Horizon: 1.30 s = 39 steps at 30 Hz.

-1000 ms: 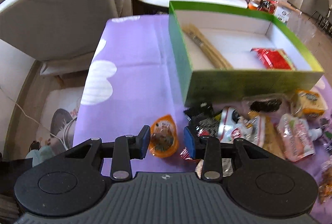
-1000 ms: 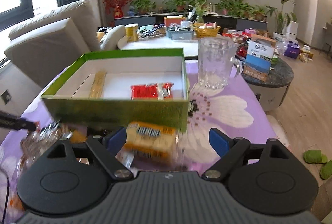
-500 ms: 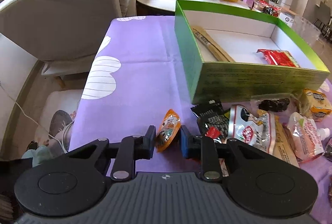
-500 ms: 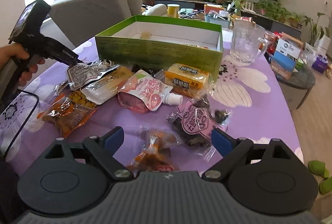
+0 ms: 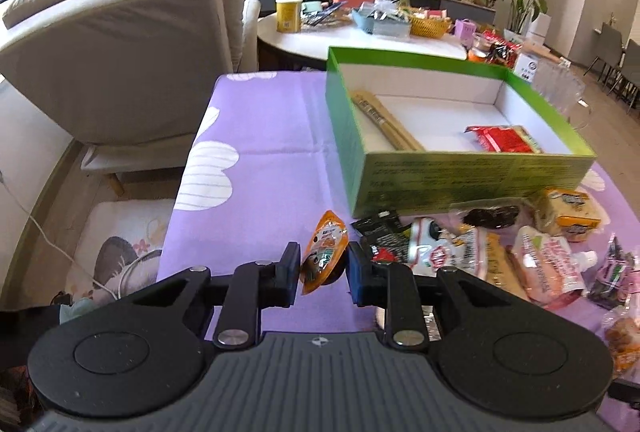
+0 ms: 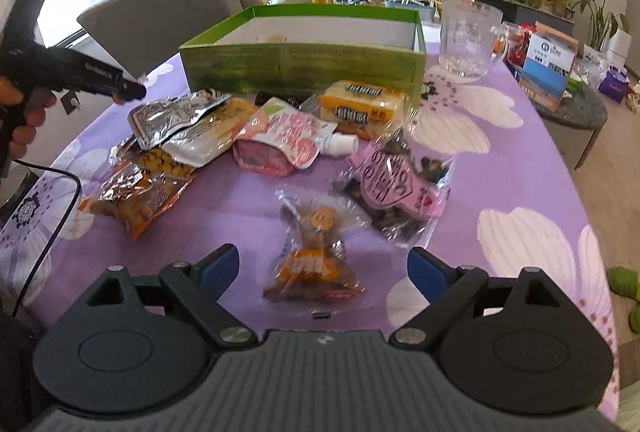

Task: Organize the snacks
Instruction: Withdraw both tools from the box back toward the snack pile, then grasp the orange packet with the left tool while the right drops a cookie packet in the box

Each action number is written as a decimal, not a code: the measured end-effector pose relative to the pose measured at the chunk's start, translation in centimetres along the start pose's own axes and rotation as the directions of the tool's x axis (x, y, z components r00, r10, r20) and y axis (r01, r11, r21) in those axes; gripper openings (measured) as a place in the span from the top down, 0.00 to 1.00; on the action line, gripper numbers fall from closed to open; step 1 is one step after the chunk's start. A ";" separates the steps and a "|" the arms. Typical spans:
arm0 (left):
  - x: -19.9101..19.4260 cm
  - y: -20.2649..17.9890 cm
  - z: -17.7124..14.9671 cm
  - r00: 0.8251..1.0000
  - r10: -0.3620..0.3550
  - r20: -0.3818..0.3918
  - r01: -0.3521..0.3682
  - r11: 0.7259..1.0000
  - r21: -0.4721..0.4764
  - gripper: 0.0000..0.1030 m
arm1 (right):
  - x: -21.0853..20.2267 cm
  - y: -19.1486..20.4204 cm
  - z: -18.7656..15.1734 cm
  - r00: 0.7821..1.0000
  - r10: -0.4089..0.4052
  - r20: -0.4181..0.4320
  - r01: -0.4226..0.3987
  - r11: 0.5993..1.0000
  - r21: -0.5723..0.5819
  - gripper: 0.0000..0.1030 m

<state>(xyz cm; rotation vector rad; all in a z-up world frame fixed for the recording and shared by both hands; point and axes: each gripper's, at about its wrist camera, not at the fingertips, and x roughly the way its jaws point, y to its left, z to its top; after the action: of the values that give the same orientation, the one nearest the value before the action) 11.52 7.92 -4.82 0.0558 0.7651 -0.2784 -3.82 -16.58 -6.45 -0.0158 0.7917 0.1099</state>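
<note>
Left gripper (image 5: 323, 268): fingers clamped on an orange pouch (image 5: 323, 257), pouch upright between the pads, lifted off the purple cloth (image 5: 260, 168) covering the table. Pouch sits just in front of the green box (image 5: 460, 180), to its left corner.

Green box open, white inside; holds a tan stick pack (image 5: 384, 120) along the left wall and a red packet (image 5: 502, 139) toward the right.

Right of the left gripper, loose snacks lie on the cloth in front of the box: black packet (image 5: 380, 228), white pouch (image 5: 434, 252), pink spout pouch (image 5: 550, 266), yellow cake pack (image 5: 570, 208), dark clear bag (image 5: 494, 215).

Right gripper (image 6: 322, 270): fingers wide apart, nothing held. A small clear snack bag (image 6: 314, 252) with an orange label lies on the cloth between the fingers, pads not touching it. Just beyond it, a pink-label bag (image 6: 394, 184) of dark pieces. Further on, the pink spout pouch (image 6: 286, 144), yellow cake pack (image 6: 360, 108), silver pouch (image 6: 176, 118), orange nut bag (image 6: 134, 198).

In the right view, the person's hand (image 6: 22, 112) holds the left gripper's handle at the left edge. Glass pitcher (image 6: 468, 38) stands right of the box, on the cloth.
</note>
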 end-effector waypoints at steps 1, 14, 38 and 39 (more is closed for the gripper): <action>-0.3 -0.1 0.0 1.000 -0.004 0.003 0.004 1.000 0.004 0.78 | 0.1 0.1 -0.1 1.000 0.002 -0.003 -0.002 1.000 0.012 0.30; -2.2 -1.4 -0.2 0.999 -0.037 0.037 0.036 0.999 0.031 0.78 | 1.8 0.3 0.7 0.998 -0.063 0.019 0.063 0.998 0.029 0.60; -2.0 -5.0 5.9 0.986 -0.098 0.137 0.087 0.992 0.090 0.78 | 0.6 -0.9 10.8 0.949 -0.020 0.314 0.008 0.999 0.040 0.62; -1.9 -5.0 6.2 0.986 -0.097 0.138 0.085 0.993 0.087 0.78 | 0.9 -1.0 11.1 0.949 -0.020 0.315 0.008 0.999 0.038 0.62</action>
<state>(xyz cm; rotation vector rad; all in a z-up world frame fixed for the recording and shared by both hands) 13.05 2.61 1.21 0.0769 0.6150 -0.3965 4.80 -16.86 0.74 0.0297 0.4730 0.0818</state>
